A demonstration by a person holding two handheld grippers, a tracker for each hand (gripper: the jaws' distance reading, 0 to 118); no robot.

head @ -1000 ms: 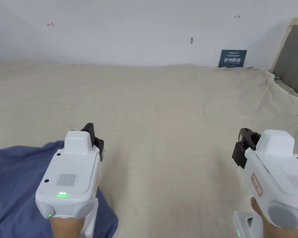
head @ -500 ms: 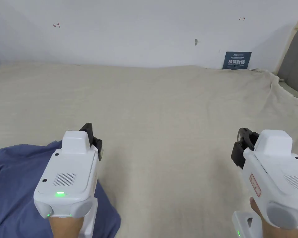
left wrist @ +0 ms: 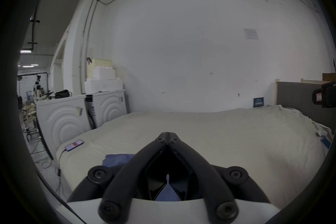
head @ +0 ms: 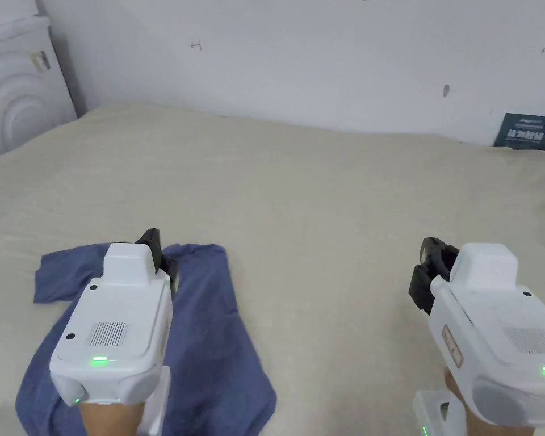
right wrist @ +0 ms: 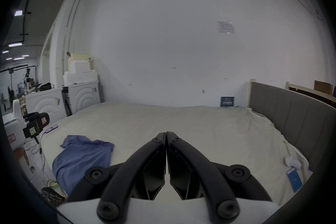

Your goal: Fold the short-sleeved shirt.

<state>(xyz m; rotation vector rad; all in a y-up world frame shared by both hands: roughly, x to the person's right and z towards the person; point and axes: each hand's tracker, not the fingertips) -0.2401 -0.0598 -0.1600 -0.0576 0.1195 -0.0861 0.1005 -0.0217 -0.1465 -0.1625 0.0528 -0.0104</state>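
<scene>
— Two white hand-held grippers with black jaws are up over the bed; what are they doing?

— Left gripper [head: 159,250] hangs above the shirt, its jaws pressed tip to tip in the left gripper view, with nothing caught between the tips. Right gripper [head: 430,267] hovers over bare sheet toward the bed's right side, jaws also together, holding nothing.

— And the crumpled blue short-sleeved cotton shirt [head: 209,340]?

— It lies near the bed's front-left corner, partly under the left gripper. Its long axis runs from the near edge away toward the far wall, leaning slightly leftward as it goes. One sleeve [head: 67,272] sticks out toward the bed's left edge at the far end. Which end is the collar, I cannot tell.

— What carries it?

— A wide bed covered with a cream, faintly wrinkled sheet [head: 334,187].

— The room?

— A plain white wall [head: 322,57] behind the far edge, a small dark blue sign [head: 525,131] propped at the far-right corner, and a white washing machine with ringed side panels [head: 16,96] just off the far-left corner. In the right gripper view a grey upholstered headboard [right wrist: 291,115] runs along the right edge, and a phone [right wrist: 51,128] rests at the left edge.
</scene>
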